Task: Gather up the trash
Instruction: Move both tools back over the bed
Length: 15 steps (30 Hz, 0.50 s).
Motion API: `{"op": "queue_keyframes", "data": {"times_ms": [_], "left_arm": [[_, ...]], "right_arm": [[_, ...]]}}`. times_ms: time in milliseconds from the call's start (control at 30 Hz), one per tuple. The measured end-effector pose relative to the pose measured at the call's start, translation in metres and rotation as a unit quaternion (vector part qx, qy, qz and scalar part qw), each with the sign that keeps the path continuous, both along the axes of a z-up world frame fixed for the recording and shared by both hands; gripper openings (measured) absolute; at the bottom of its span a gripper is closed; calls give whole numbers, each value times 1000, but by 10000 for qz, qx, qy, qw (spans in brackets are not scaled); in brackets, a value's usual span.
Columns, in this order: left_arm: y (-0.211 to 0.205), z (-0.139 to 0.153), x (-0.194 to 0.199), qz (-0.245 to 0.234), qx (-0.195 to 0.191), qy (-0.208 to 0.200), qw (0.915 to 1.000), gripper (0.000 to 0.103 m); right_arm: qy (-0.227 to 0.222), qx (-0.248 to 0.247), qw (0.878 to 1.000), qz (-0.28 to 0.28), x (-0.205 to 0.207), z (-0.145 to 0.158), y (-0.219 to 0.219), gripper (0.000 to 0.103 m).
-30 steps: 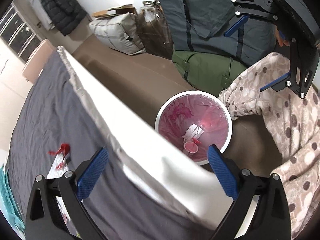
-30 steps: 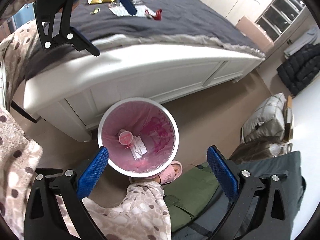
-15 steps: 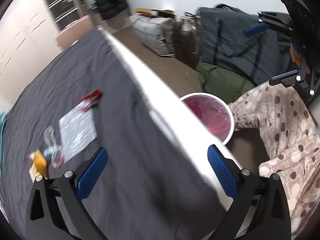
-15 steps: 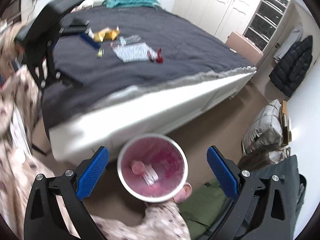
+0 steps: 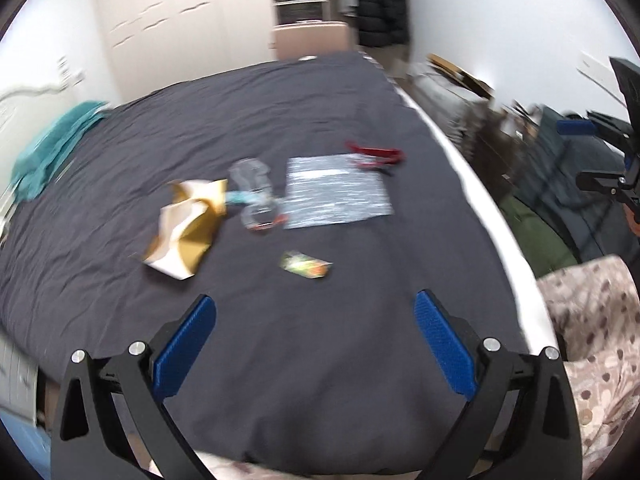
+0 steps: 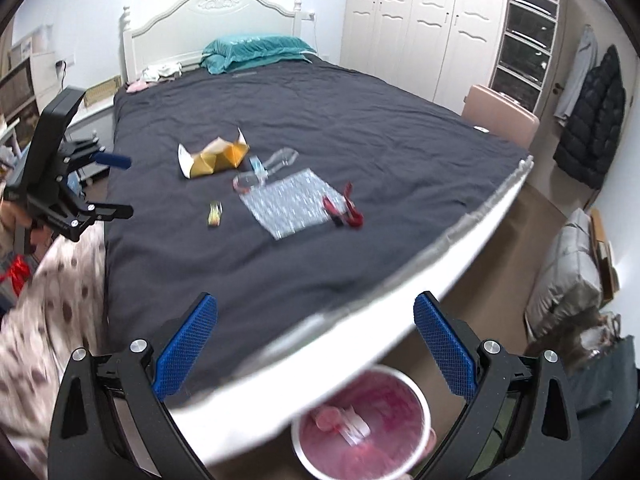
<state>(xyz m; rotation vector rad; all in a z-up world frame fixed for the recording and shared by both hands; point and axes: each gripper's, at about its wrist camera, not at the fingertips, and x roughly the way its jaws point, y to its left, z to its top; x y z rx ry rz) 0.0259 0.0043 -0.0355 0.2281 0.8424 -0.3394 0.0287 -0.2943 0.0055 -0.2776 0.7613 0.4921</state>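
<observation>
Trash lies on the dark grey bed cover (image 5: 320, 360): a crumpled gold paper box (image 5: 186, 226), clear plastic wrap (image 5: 254, 192), a silver foil sheet (image 5: 336, 192), a red wrapper (image 5: 374, 156) and a small green-yellow wrapper (image 5: 306, 266). My left gripper (image 5: 316, 346) hangs open over the bed's near part, short of the small wrapper, holding nothing. In the right wrist view the same items show: the gold box (image 6: 214, 158), foil sheet (image 6: 292, 204), red wrapper (image 6: 344, 208), small wrapper (image 6: 215, 213). My right gripper (image 6: 316, 346) is open above the bed's foot edge. The pink-lined bin (image 6: 360, 428) stands below it with scraps inside.
A teal pillow (image 6: 256, 52) lies by the white headboard (image 6: 212, 24). A white wardrobe (image 6: 424, 20), a pink suitcase (image 6: 500, 116) and a hanging black coat (image 6: 596, 120) line the far side. Bags (image 6: 568, 280) sit on the brown floor right of the bed. A spotted sleeve (image 5: 592, 320) is near.
Both grippers swung up from the bin toward the bed. The left view now faces the trash on the cover; the bin has dropped to the right view's bottom edge. Both stayed open.
</observation>
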Motion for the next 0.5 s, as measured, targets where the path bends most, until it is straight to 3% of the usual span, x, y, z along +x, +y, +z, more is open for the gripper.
{"op": "queue_keyframes", "data": {"times_ms": [300,500], "left_arm": [[73,-17,5,755,-342,63,9965,98],[104,-30,3,1189,-406,127,9920,98]], "right_arm": [[328,347,9985,-263,63,-12,56,96],[441,298,9971,-547,104,-32,80,96]]}}
